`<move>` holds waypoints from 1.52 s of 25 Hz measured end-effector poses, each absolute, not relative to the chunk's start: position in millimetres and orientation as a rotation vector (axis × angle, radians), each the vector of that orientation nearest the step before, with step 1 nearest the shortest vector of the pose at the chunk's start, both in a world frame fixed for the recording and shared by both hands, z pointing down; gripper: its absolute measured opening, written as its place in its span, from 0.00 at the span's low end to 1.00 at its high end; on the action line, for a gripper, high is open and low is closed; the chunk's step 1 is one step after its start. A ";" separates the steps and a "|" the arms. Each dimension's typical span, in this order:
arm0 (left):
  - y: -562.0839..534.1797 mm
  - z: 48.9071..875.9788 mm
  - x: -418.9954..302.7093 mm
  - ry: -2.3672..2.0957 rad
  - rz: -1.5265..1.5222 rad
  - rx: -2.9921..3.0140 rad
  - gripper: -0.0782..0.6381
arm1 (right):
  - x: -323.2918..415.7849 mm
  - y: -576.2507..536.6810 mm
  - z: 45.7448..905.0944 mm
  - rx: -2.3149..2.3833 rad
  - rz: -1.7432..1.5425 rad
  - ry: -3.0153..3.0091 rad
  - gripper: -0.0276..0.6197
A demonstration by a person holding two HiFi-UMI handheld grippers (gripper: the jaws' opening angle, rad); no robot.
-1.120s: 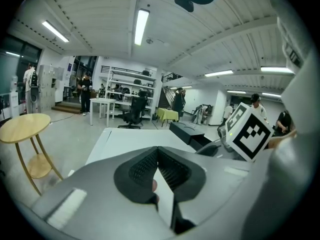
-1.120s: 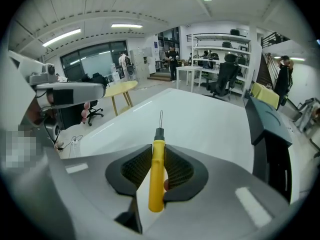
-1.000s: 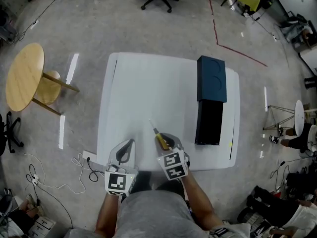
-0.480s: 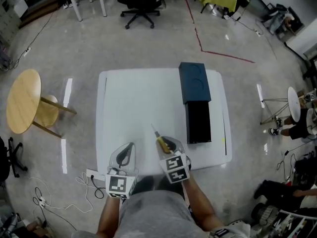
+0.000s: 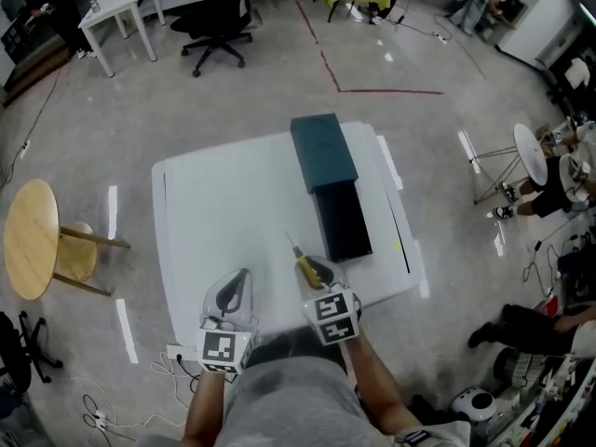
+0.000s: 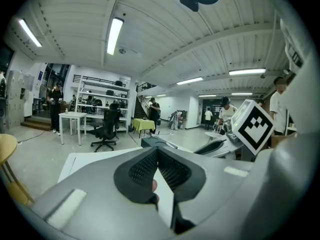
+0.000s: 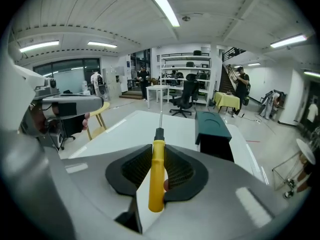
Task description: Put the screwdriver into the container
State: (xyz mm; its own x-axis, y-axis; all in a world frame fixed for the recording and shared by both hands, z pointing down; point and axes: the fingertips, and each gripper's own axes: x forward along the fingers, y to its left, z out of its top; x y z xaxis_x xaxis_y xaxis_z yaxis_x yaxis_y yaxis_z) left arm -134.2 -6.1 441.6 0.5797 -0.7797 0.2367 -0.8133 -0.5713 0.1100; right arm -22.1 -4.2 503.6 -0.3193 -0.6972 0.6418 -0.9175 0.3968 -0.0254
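A screwdriver [image 7: 157, 176] with a yellow handle and a thin metal shaft sticks out forward from my right gripper [image 7: 159, 148], which is shut on the handle. In the head view the right gripper [image 5: 314, 266] hangs over the white table's [image 5: 223, 212] near edge, holding the screwdriver [image 5: 302, 264]. The dark blue container [image 5: 343, 222] lies just beyond and to the right, its lid [image 5: 323, 150] slid back and its inside open. It shows as well in the right gripper view as a container [image 7: 214, 134] ahead on the right. My left gripper [image 5: 237, 285] is empty, jaws [image 6: 157, 150] shut.
A round wooden side table [image 5: 28, 238] stands at the left. An office chair [image 5: 219, 26] and a white desk [image 5: 116, 7] are beyond the table. Cables [image 5: 172, 354] lie on the floor by the near left corner. People and gear sit at the right.
Both grippers have risen above the table's near edge. The head view has swung, so the table and container now sit turned and closer to the right gripper. The screwdriver stays gripped.
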 end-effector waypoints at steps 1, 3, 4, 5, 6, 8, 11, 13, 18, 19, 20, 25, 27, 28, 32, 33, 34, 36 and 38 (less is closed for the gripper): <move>-6.7 441.2 -127.2 -1.311 0.242 2.615 0.13 | -14.2 -3.8 502.5 1.396 0.535 -2.104 0.16; -7.1 440.4 -112.5 -1.270 0.249 2.636 0.13 | 1.6 -2.7 500.8 1.437 0.546 -2.084 0.16; -7.3 440.0 -105.0 -1.251 0.252 2.645 0.13 | 9.6 -2.2 500.0 1.455 0.552 -2.074 0.16; -7.8 439.8 -97.6 -1.234 0.256 2.653 0.13 | 17.5 -1.8 499.3 1.471 0.558 -2.065 0.16; -8.6 439.8 -90.1 -1.218 0.260 2.661 0.13 | 25.4 -1.9 498.5 1.487 0.564 -2.057 0.16; -11.6 439.1 -75.0 -1.189 0.265 2.679 0.13 | 41.1 -3.1 497.0 1.516 0.573 -2.044 0.16; -17.5 438.3 -56.7 -1.160 0.267 2.692 0.13 | 61.5 -6.5 496.9 1.548 0.585 -2.024 0.16; -22.1 438.9 -46.3 -1.148 0.274 2.696 0.13 | 73.3 -10.0 498.0 1.562 0.598 -2.013 0.16; -38.8 439.9 -20.0 -1.140 0.300 2.697 0.13 | 101.4 -26.0 503.8 1.572 0.634 -2.001 0.16; -41.8 440.8 -15.7 -1.138 0.303 2.694 0.13 | 105.4 -29.7 506.0 1.570 0.641 -2.000 0.16; -44.6 442.8 -12.5 -1.138 0.308 2.688 0.13 | 108.8 -33.3 508.7 1.567 0.649 -2.001 0.16; -63.0 455.6 -0.6 -1.161 0.345 2.647 0.13 | 122.6 -54.3 523.5 1.530 0.690 -2.002 0.16; -70.8 460.3 3.5 -1.170 0.354 2.629 0.13 | 126.0 -62.3 530.4 1.509 0.709 -2.002 0.16; -73.7 464.1 4.8 -1.177 0.362 2.615 0.13 | 127.5 -65.2 533.9 1.497 0.718 -2.003 0.16; -85.2 478.4 11.4 -1.194 0.399 2.574 0.13 | 133.2 -76.4 550.1 1.450 0.758 -2.000 0.16; -89.7 480.7 13.3 -1.194 0.406 2.570 0.13 | 133.9 -80.5 554.4 1.439 0.768 -1.997 0.16; -94.2 483.1 14.8 -1.194 0.410 2.565 0.13 | 134.3 -84.6 558.7 1.429 0.778 -1.995 0.16; -101.4 489.9 16.1 -1.198 0.419 2.550 0.13 | 134.4 -91.3 568.2 1.408 0.798 -1.989 0.16; -106.3 498.7 16.1 -1.205 0.433 2.529 0.13 | 134.0 -95.9 578.3 1.384 0.822 -1.982 0.16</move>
